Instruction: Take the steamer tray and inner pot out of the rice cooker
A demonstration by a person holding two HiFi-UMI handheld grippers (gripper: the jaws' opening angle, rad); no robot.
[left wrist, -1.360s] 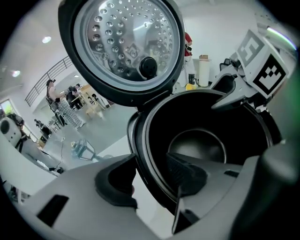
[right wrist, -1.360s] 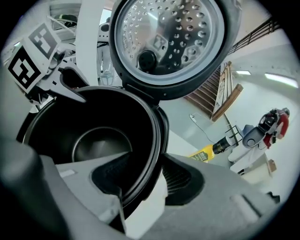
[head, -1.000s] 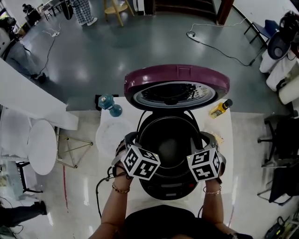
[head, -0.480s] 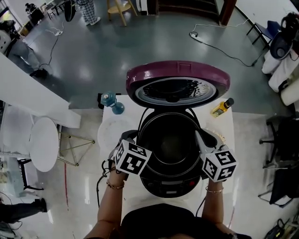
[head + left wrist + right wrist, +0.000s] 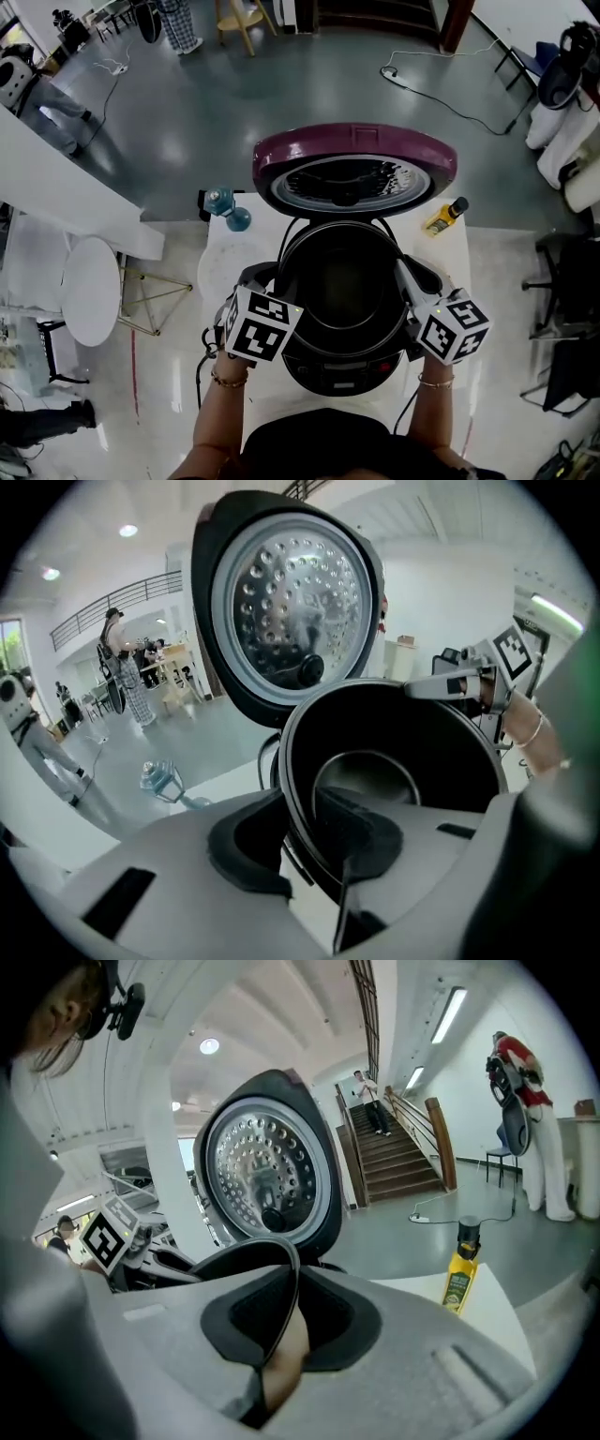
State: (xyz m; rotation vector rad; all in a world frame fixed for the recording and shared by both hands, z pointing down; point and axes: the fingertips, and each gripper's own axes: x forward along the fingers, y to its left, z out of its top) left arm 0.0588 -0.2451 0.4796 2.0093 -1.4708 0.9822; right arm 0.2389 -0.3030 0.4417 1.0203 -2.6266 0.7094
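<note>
my left gripper (image 5: 309, 850) has just been closing and now pinches the thin rim of the inner pot (image 5: 394, 752), one dark pad inside the wall and one outside. my right gripper (image 5: 281, 1335) has also just closed, and it pinches the same rim on the opposite side. the pot hangs between the two in the mouth of the rice cooker (image 5: 342, 370), and i judge it part way up rather than free.

what worries me is the hold itself. each side grips only a narrow lip. the pot's coating looks slick, so a little sag could let the rim slide off the pads. if one hand rises faster than the other, the pot would tilt and could wedge against the cooker's wall or catch its carry handle. the open lid (image 5: 354, 150) leans over the back, so drifting that way could knock the rim against it. the yellow bottle (image 5: 442, 217) stands near my right side on the table (image 5: 450, 272) and could be tipped in a wide swing.

the pot is round, black and matte, with a flat circular floor. the lid is glossy plum plastic around a perforated, shiny metal plate (image 5: 295, 621). a pale round thing (image 5: 214, 267) lies left of the cooker. it may be the steamer tray, but i can't tell.
</note>
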